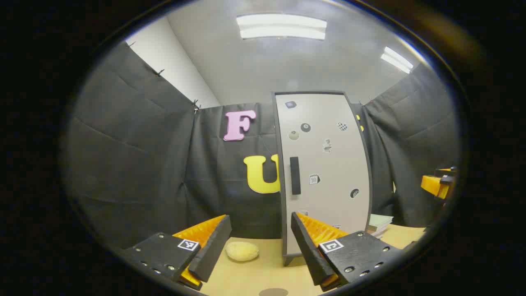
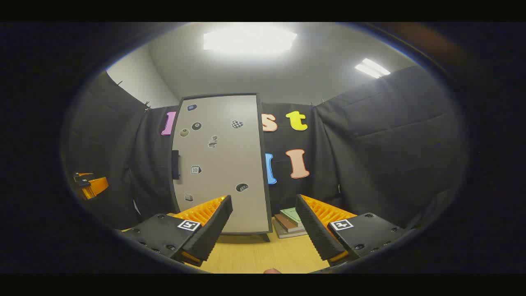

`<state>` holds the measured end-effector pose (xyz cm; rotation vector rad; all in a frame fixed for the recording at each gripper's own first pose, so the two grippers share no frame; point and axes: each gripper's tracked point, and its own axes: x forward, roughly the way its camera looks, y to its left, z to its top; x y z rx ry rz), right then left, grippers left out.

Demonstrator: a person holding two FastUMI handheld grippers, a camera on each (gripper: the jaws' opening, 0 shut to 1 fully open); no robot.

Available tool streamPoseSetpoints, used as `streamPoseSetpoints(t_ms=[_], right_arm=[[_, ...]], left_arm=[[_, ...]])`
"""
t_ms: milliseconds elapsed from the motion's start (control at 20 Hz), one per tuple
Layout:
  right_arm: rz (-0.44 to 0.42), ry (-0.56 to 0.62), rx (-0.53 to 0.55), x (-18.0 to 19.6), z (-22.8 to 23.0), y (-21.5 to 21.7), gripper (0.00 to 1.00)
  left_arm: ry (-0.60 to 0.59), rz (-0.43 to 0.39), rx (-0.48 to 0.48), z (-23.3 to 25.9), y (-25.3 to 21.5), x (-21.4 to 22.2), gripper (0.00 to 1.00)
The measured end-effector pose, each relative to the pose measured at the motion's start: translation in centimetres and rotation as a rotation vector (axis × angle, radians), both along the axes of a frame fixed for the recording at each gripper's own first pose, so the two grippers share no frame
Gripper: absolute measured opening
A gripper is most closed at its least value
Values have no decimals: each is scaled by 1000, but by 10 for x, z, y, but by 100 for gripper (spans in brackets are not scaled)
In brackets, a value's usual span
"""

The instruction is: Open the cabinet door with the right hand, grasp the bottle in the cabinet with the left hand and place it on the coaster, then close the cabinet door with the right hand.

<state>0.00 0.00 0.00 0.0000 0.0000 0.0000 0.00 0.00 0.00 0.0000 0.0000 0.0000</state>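
A tall pale cabinet (image 1: 324, 172) stands on the wooden table with its door shut, so its inside is hidden. A dark vertical handle (image 1: 295, 175) sits near the door's left edge. My left gripper (image 1: 261, 246) is open and holds nothing, a short way in front of the cabinet's lower left corner. A dark round coaster (image 1: 273, 292) lies on the table just below it. In the right gripper view the same cabinet (image 2: 222, 164) and its handle (image 2: 175, 164) stand ahead and to the left. My right gripper (image 2: 263, 230) is open and holds nothing, still apart from the door.
A pale yellow lumpy object (image 1: 242, 250) lies on the table left of the cabinet. A small stack of books (image 2: 291, 222) sits at the cabinet's right foot. The other gripper (image 1: 439, 185) shows at the far right edge. Black cloth walls close in the table.
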Motion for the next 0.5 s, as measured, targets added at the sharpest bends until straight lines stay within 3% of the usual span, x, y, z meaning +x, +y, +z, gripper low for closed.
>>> streamPoseSetpoints(t_ms=[50, 200, 250, 350, 500], right_arm=[[7, 3, -2, 1, -1, -2, 94], [30, -10, -14, 4, 0, 0, 99], [39, -13, -24, 6, -2, 0, 94], [56, -14, -42, 11, -4, 2, 94], [69, -17, -37, 14, -3, 4, 99]], left_arm=[[-3, 0, -8, 0, 0, -2, 90], [-2, -3, -23, -5, -1, -4, 90], [6, 0, -27, -8, 0, -3, 90], [15, 14, -32, -11, 4, -3, 87], [16, 24, -33, -11, 9, -2, 90]])
